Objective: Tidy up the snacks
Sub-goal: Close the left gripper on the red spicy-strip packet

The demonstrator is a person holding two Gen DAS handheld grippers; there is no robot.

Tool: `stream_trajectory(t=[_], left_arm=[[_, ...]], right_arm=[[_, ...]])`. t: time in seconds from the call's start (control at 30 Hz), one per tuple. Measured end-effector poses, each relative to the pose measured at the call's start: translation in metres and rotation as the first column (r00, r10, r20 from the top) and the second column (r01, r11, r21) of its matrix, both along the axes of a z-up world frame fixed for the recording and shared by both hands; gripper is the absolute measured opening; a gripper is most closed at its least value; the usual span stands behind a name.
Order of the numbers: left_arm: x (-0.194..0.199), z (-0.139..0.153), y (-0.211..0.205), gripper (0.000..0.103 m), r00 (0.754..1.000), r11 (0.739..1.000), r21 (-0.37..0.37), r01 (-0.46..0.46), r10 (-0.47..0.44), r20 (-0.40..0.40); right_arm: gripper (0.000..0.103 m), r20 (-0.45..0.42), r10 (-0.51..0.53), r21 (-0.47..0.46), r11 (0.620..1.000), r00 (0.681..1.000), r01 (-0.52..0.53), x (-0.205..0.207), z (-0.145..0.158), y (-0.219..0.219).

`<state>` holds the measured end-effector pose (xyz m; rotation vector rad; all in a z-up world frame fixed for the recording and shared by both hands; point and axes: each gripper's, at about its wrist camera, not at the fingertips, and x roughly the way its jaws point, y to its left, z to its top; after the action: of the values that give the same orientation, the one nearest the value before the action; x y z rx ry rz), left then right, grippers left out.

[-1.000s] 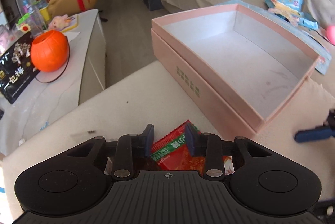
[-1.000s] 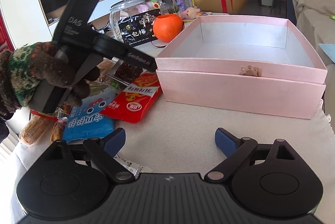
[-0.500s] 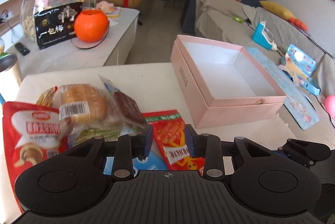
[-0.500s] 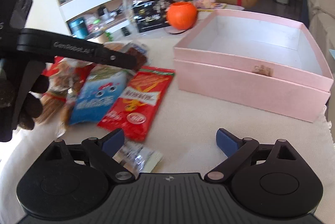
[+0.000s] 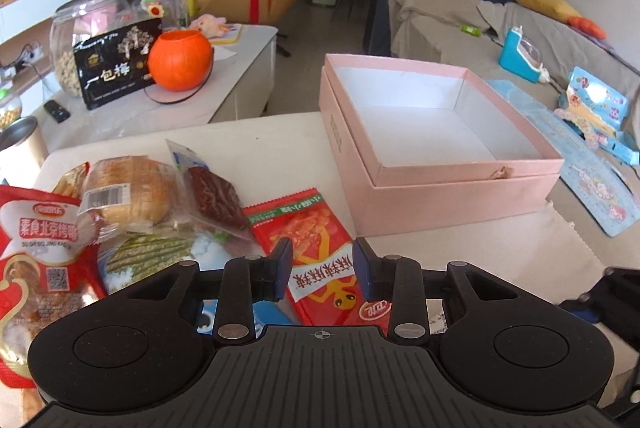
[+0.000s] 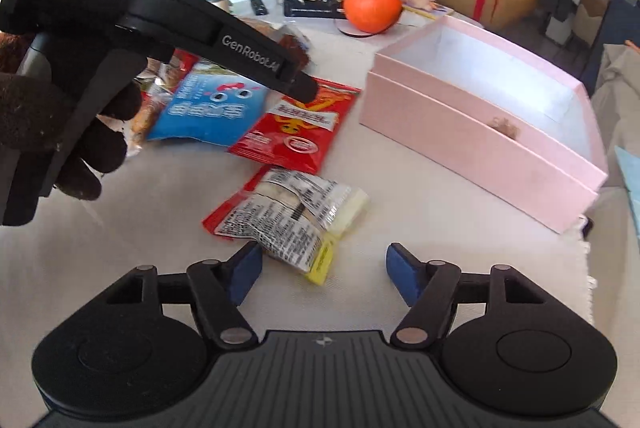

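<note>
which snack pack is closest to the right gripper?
The clear-wrapped pack lying alone just ahead of the right gripper; the other packs sit farther back under the left gripper.

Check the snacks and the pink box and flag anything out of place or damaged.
Nothing looks damaged or spilled. The snack packets lie overlapping in a loose heap beside the pink box, which is empty. One clear-wrapped packet lies apart from the heap, in front of the right gripper.

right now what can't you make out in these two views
- Blue snack pack, left wrist view: the left gripper covers all but a corner.
- Big red bag, left wrist view: cut off by the left edge.
- Bread and the packs around it, right wrist view: hidden behind the left gripper's body.
- Small pack, right wrist view: print too small to read.
- Pink box, right wrist view: near wall hides part of the floor.
</note>
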<state>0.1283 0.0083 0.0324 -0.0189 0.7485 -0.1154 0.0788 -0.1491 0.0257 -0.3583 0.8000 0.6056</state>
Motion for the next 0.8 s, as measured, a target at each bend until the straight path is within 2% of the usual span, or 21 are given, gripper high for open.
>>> stream_trajectory(t=[0.1, 0.13, 0.23, 0.3, 0.4, 0.5, 0.57, 0.6, 0.67, 0.8], left_arm=[[0.01, -0.014, -0.017, 0.04, 1.0, 0.997, 0.075, 0.012, -0.011, -0.016], [0.01, -0.015, -0.021, 0.042, 1.0, 0.994, 0.107, 0.021, -0.022, 0.008], [0.009, -0.017, -0.021, 0.048, 0.999, 0.977, 0.214, 0.015, -0.024, 0.041], [0.007, -0.015, -0.012, 0.05, 0.999, 0.967, 0.255, -0.017, 0.005, 0.051], [0.008, -0.012, 0.007, 0.046, 0.999, 0.977, 0.211, -0.039, 0.032, 0.038], [0.017, -0.01, 0.022, 0.044, 0.999, 0.999, 0.032, -0.041, 0.041, -0.013], [0.025, -0.011, 0.028, 0.046, 0.998, 0.992, -0.117, -0.042, 0.036, -0.054], [0.027, -0.011, 0.027, 0.047, 0.998, 0.989, -0.138, -0.047, 0.039, -0.054], [0.026, -0.01, 0.018, 0.047, 0.998, 0.994, -0.092, -0.054, 0.051, -0.03], [0.01, 0.003, 0.002, 0.047, 0.995, 0.999, -0.016, -0.046, 0.048, 0.082]], right_arm=[[0.087, 0.027, -0.078, -0.006, 0.997, 0.997, 0.079, 0.002, -0.003, -0.019], [0.09, 0.024, -0.101, 0.009, 0.995, 0.995, 0.101, 0.003, -0.005, -0.025], [0.096, -0.014, -0.155, 0.097, 0.983, 0.988, 0.155, 0.005, -0.013, -0.042], [0.099, 0.015, -0.168, 0.114, 0.98, 0.986, 0.165, 0.001, -0.017, -0.045], [0.101, 0.025, -0.179, 0.12, 0.977, 0.984, 0.175, -0.004, -0.019, -0.049], [0.103, 0.009, -0.177, 0.134, 0.976, 0.984, 0.174, 0.0, -0.02, -0.05], [0.103, 0.011, -0.178, 0.134, 0.975, 0.984, 0.175, -0.001, -0.02, -0.05], [0.103, 0.011, -0.178, 0.135, 0.975, 0.984, 0.175, -0.001, -0.02, -0.05], [0.103, 0.011, -0.178, 0.137, 0.975, 0.984, 0.174, -0.001, -0.019, -0.051], [0.103, 0.01, -0.178, 0.138, 0.975, 0.984, 0.175, -0.002, -0.019, -0.049]])
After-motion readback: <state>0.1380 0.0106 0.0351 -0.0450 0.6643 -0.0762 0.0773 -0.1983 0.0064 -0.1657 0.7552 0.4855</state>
